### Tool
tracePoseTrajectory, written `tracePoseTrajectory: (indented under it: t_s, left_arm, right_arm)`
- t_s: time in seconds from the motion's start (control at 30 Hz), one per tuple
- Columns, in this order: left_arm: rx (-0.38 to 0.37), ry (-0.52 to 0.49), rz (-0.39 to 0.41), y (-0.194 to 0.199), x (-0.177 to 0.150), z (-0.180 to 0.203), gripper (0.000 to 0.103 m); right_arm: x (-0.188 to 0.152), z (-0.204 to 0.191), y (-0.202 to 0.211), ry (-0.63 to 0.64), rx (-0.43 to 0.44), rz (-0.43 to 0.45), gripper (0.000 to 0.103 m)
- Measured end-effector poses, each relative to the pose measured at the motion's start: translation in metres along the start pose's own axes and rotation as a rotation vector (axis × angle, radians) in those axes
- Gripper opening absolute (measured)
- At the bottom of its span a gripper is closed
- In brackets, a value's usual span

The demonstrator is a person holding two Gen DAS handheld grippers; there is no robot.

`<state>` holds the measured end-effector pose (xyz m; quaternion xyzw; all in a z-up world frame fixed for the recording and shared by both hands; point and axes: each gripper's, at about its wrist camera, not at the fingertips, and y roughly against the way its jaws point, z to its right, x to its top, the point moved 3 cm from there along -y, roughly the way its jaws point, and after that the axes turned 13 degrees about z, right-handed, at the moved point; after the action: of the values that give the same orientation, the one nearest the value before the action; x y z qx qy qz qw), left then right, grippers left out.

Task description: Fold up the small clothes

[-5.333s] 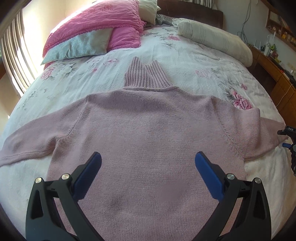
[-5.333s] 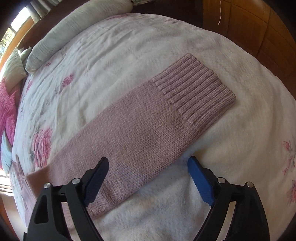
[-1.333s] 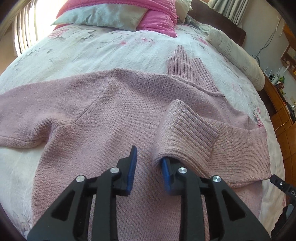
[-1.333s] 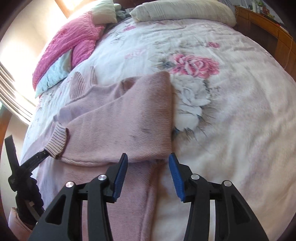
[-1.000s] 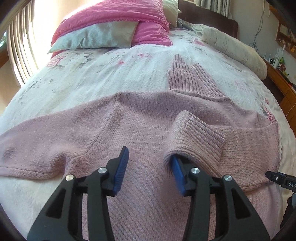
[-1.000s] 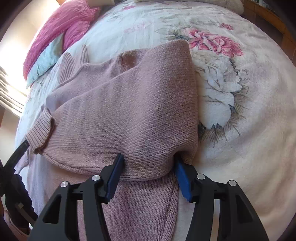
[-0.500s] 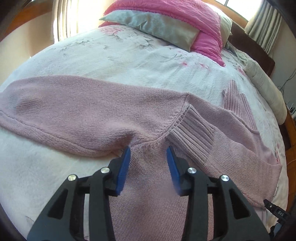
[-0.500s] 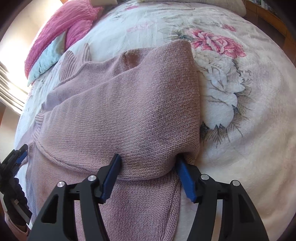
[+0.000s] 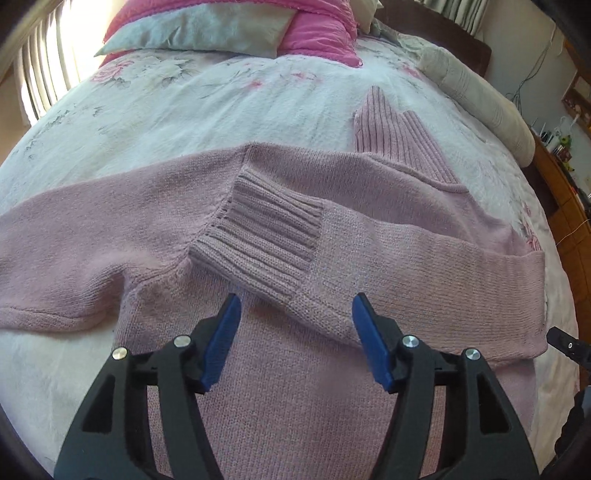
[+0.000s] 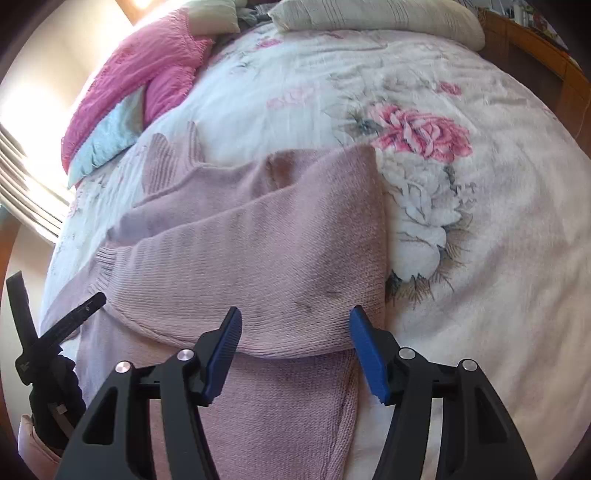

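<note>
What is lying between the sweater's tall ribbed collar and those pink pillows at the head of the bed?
Nothing but bare floral bedspread. The left wrist view shows it plainly: the collar and the pink pillows have only cover between them.

- No text, label, brand, number or sign can be read in either wrist view.
- The pink sweater (image 9: pixel 295 369) shows plain knit and ribbing only, with no tag or print in sight.
- The bedspread (image 10: pixel 480 221) carries a rose pattern and no lettering.
- The small items on the wooden furniture (image 9: pixel 565 177) at the far right of the left wrist view are too small and blurred to show any wording.
</note>
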<state>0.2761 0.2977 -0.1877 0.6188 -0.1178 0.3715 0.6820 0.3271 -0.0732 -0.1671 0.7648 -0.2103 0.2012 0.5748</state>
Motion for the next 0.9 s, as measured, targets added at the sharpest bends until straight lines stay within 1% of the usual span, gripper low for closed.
tracePoseTrajectory:
  t_s: [0.03, 0.07, 0.1, 0.17, 0.2, 0.27, 0.33, 0.4, 0.43, 0.47, 0.53, 0.6, 0.67, 0.73, 0.77, 0.83, 0.87, 0.9]
  left_arm:
    - [0.01, 0.01, -0.028, -0.007, -0.005, -0.005, 0.065]
    - [-0.002, 0.032, -0.031, -0.01, -0.008, -0.011, 0.068]
    - [-0.018, 0.046, -0.021, -0.011, -0.009, -0.014, 0.069]
    - [-0.022, 0.017, -0.014, -0.011, -0.011, -0.014, 0.069]
    - [-0.02, 0.0, -0.012, -0.01, -0.011, -0.013, 0.069]
    - [-0.018, -0.002, -0.018, -0.006, -0.011, -0.014, 0.069]
    - [-0.002, 0.018, -0.024, 0.005, -0.012, -0.02, 0.068]
    - [0.006, 0.014, 0.003, 0.025, -0.015, -0.029, 0.068]
    - [0.022, -0.002, 0.019, 0.037, -0.019, -0.036, 0.068]
    - [0.033, -0.018, 0.036, 0.051, -0.023, -0.043, 0.069]
    - [0.049, -0.04, 0.055, 0.077, -0.037, -0.061, 0.071]
    - [0.086, -0.056, 0.05, 0.1, -0.057, -0.081, 0.072]
    - [0.098, -0.049, 0.034, 0.118, -0.081, -0.098, 0.072]
    - [0.11, -0.044, 0.028, 0.134, -0.103, -0.113, 0.072]
    - [0.124, -0.053, 0.029, 0.141, -0.114, -0.119, 0.074]
    - [0.122, -0.071, 0.024, 0.145, -0.132, -0.127, 0.078]
    - [0.107, -0.067, 0.026, 0.145, -0.138, -0.132, 0.078]
    - [0.089, -0.061, 0.037, 0.148, -0.143, -0.136, 0.078]
  right_arm:
    - [-0.005, 0.01, -0.011, -0.014, -0.042, -0.036, 0.061]
    - [-0.012, 0.02, -0.021, -0.03, -0.07, -0.067, 0.063]
    - [-0.019, 0.029, -0.03, -0.055, -0.056, -0.083, 0.063]
    - [-0.023, 0.04, -0.031, -0.105, 0.003, -0.061, 0.063]
    - [-0.023, 0.041, -0.03, -0.106, 0.008, -0.059, 0.063]
    - [-0.023, 0.039, -0.027, -0.096, -0.004, -0.061, 0.063]
    - [-0.024, 0.037, -0.016, -0.104, -0.023, -0.044, 0.063]
    - [-0.03, 0.031, 0.005, -0.077, -0.054, -0.012, 0.064]
    - [-0.035, 0.026, 0.017, -0.047, -0.068, 0.001, 0.064]
    - [-0.044, 0.019, 0.029, -0.016, -0.079, 0.014, 0.064]
    - [-0.068, 0.004, 0.056, 0.026, -0.053, 0.039, 0.066]
    - [-0.098, -0.011, 0.076, 0.036, -0.025, 0.029, 0.073]
    - [-0.131, -0.027, 0.089, 0.044, -0.006, 0.01, 0.073]
    - [-0.159, -0.046, 0.096, 0.031, 0.042, -0.016, 0.073]
    - [-0.172, -0.053, 0.097, 0.028, 0.051, -0.031, 0.073]
    - [-0.195, -0.065, 0.093, 0.02, 0.038, -0.07, 0.075]
    - [-0.205, -0.068, 0.087, 0.014, 0.032, -0.093, 0.078]
    - [-0.211, -0.071, 0.081, 0.025, 0.007, -0.106, 0.079]
